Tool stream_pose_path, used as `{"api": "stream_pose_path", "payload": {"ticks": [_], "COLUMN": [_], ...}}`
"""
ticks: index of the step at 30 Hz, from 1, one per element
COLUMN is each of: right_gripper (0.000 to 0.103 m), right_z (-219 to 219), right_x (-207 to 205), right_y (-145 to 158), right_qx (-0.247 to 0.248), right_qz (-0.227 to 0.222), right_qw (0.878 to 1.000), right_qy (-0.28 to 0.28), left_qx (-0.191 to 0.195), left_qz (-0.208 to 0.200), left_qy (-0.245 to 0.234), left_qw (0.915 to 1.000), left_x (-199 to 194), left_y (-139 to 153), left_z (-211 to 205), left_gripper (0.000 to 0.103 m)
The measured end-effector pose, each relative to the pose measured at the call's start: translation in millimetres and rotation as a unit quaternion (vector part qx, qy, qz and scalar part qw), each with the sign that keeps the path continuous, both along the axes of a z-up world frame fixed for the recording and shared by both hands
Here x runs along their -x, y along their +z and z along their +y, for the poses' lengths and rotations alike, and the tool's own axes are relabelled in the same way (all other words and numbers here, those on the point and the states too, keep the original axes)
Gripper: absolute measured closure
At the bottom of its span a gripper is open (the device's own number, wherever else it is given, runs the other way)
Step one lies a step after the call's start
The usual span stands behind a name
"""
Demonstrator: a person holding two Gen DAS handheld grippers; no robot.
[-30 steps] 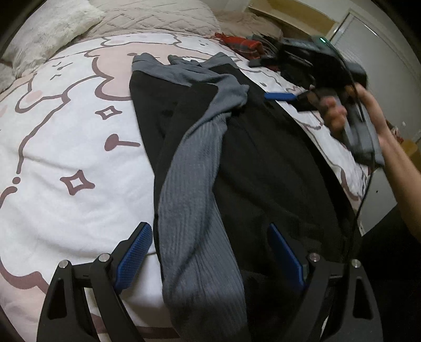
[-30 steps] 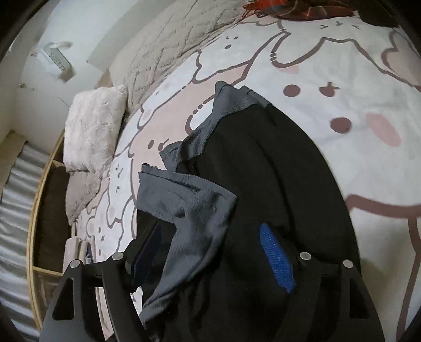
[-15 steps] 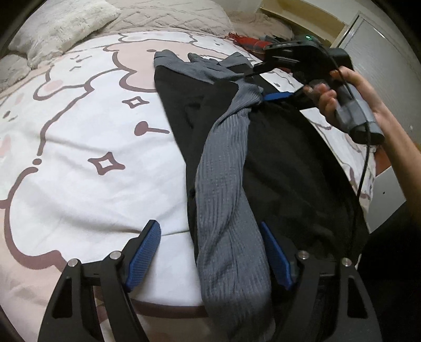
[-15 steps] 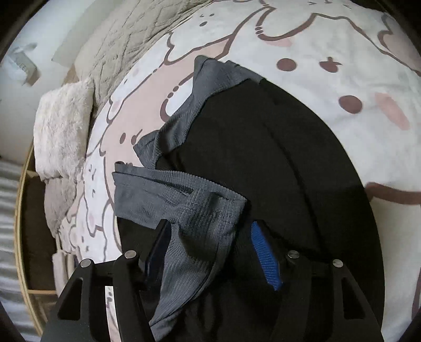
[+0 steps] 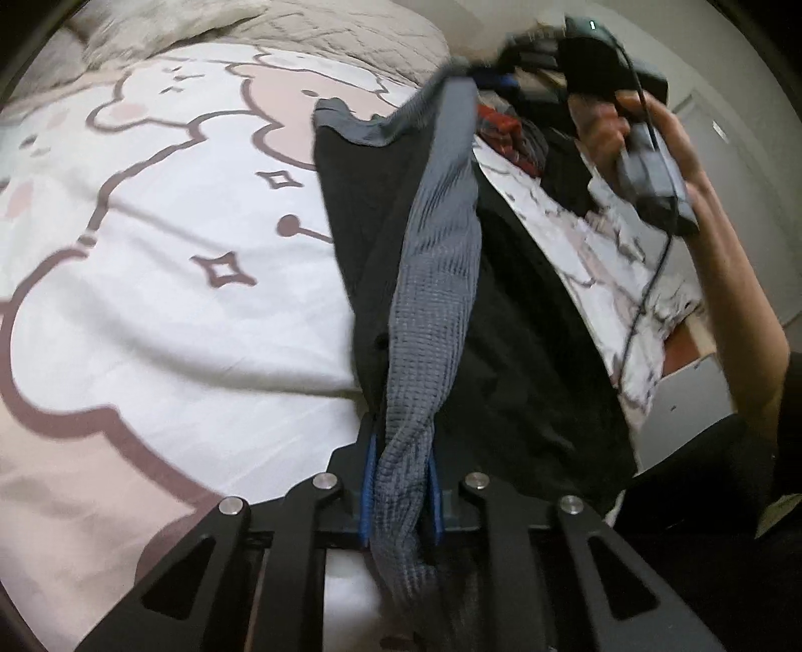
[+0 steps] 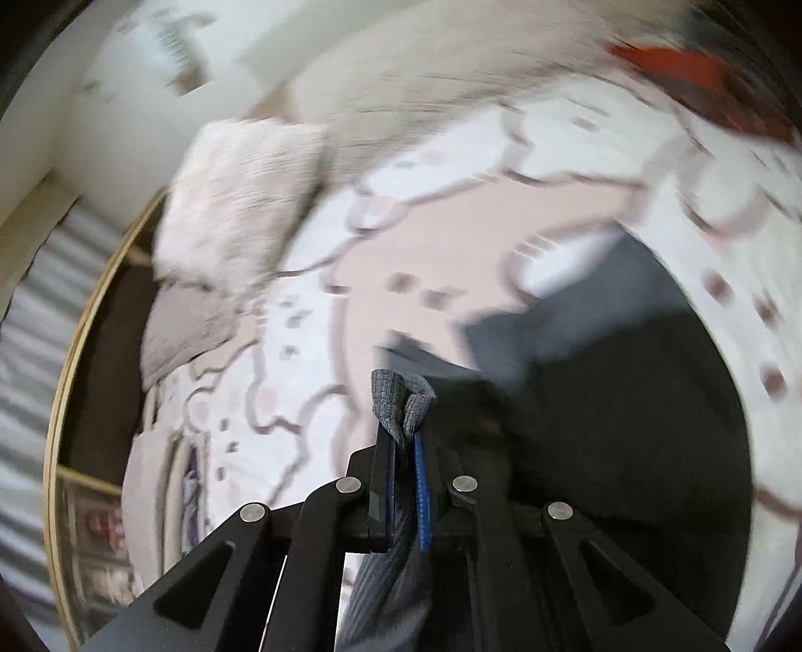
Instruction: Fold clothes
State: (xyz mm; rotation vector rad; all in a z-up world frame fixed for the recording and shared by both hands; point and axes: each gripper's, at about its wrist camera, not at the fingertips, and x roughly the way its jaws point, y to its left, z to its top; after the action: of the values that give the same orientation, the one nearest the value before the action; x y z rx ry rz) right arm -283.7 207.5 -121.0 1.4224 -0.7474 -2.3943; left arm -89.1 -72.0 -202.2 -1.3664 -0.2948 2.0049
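Note:
A black garment with grey ribbed sleeves (image 5: 506, 311) lies on a bed with a white and pink cartoon cover (image 5: 165, 281). One grey sleeve (image 5: 431, 281) is stretched taut between both grippers, lifted off the black body. My left gripper (image 5: 401, 481) is shut on the sleeve's near end. My right gripper (image 6: 403, 451) is shut on the sleeve's other end (image 6: 401, 401); it also shows in the left wrist view (image 5: 493, 80), held up at the top right. The black body shows blurred in the right wrist view (image 6: 616, 401).
Pillows (image 5: 165, 25) and a quilted beige blanket (image 5: 351, 35) lie at the head of the bed. A red plaid garment (image 5: 506, 130) and dark clothes lie at the bed's far right. The bed's right edge (image 5: 646, 361) drops off beside the person's arm.
Both grippers have shut on the grey sleeve, one at each end. They have lifted it off the black garment and pulled it taut. The right wrist view is now blurred by motion.

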Motion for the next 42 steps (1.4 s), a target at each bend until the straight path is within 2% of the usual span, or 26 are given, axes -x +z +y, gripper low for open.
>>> {"api": "stream_pose_path", "payload": {"ticks": [4,8,12,16,18,20,22,24,26,28,30,33,36,37,38,40,41,42], "right_gripper": [0.096,0.096,0.096,0.096,0.096,0.096,0.078,0.014,0.010,0.010,0.010,0.011,0.012,0.015,0.024,0.032,0.040,0.042], "right_z": [-69.1,-146.9,-207.4,-249.9,-263.6,-268.6,-270.9,-272.0,-272.5,-266.8,-243.0,-183.3,-91.7,-57.4,-24.1,33.3,65.5,90.6], "right_x": [34.0,62.8,81.7,83.0,79.2,73.7,68.8,65.0,58.3,56.3,50.0,34.4,7.3,-3.4,-13.9,-34.2,-46.8,-57.8], "right_y": [15.5,1.8,-38.8,-84.2,-100.5,-108.7,-106.9,-98.4,-78.3,-57.5,-28.3,16.1,51.5,57.9,63.4,59.8,53.8,46.7], "right_qx": [-0.012,-0.037,-0.061,-0.095,-0.107,-0.120,-0.117,-0.112,-0.120,-0.105,-0.067,-0.043,-0.075,-0.096,-0.117,-0.153,-0.166,-0.169], "right_qz": [0.023,0.023,-0.003,-0.025,-0.026,-0.006,0.025,0.038,0.069,0.076,0.077,0.083,0.092,0.089,0.086,0.066,0.051,0.035], "right_qw": [0.998,0.993,0.986,0.976,0.972,0.971,0.971,0.971,0.968,0.967,0.968,0.969,0.972,0.974,0.975,0.977,0.978,0.980], "right_qy": [0.058,0.113,0.157,0.193,0.209,0.208,0.209,0.209,0.210,0.221,0.229,0.230,0.201,0.184,0.168,0.134,0.113,0.097], "left_qx": [-0.017,-0.016,-0.019,-0.026,-0.028,-0.030,-0.029,-0.025,-0.021,-0.014,0.000,0.042,0.080,0.084,0.082,0.075,0.069,0.064], "left_qz": [-0.012,-0.019,-0.042,-0.053,-0.054,-0.053,-0.052,-0.052,-0.053,-0.053,-0.046,-0.020,0.013,0.021,0.028,0.041,0.046,0.051], "left_qy": [0.021,0.044,0.056,0.050,0.047,0.047,0.046,0.049,0.052,0.059,0.071,0.089,0.097,0.097,0.096,0.093,0.088,0.082], "left_qw": [0.9996,0.9987,0.9974,0.9970,0.9970,0.9971,0.9972,0.9972,0.9970,0.9968,0.9964,0.9949,0.9920,0.9916,0.9916,0.9921,0.9927,0.9932], "left_x": [-0.7,-1.2,-1.2,-6.6,-8.1,-8.4,-8.9,-10.0,-12.0,-13.9,-16.9,-23.5,-28.3,-28.7,-28.4,-24.6,-21.4,-17.8], "left_y": [-1.3,-6.1,-17.9,-20.9,-20.3,-19.5,-19.3,-20.2,-21.5,-21.0,-16.7,-2.1,21.1,29.1,41.5,63.5,74.8,86.0], "left_z": [-13.0,-28.1,-39.6,-44.8,-46.3,-46.2,-47.5,-48.7,-51.8,-55.6,-61.9,-71.4,-78.7,-78.1,-73.2,-67.1,-60.6,-53.1], "left_gripper": [0.087,0.087,0.087,0.091,0.091,0.091,0.091,0.091,0.091,0.091,0.091,0.091,0.091,0.091,0.091,0.091,0.091,0.088]}}
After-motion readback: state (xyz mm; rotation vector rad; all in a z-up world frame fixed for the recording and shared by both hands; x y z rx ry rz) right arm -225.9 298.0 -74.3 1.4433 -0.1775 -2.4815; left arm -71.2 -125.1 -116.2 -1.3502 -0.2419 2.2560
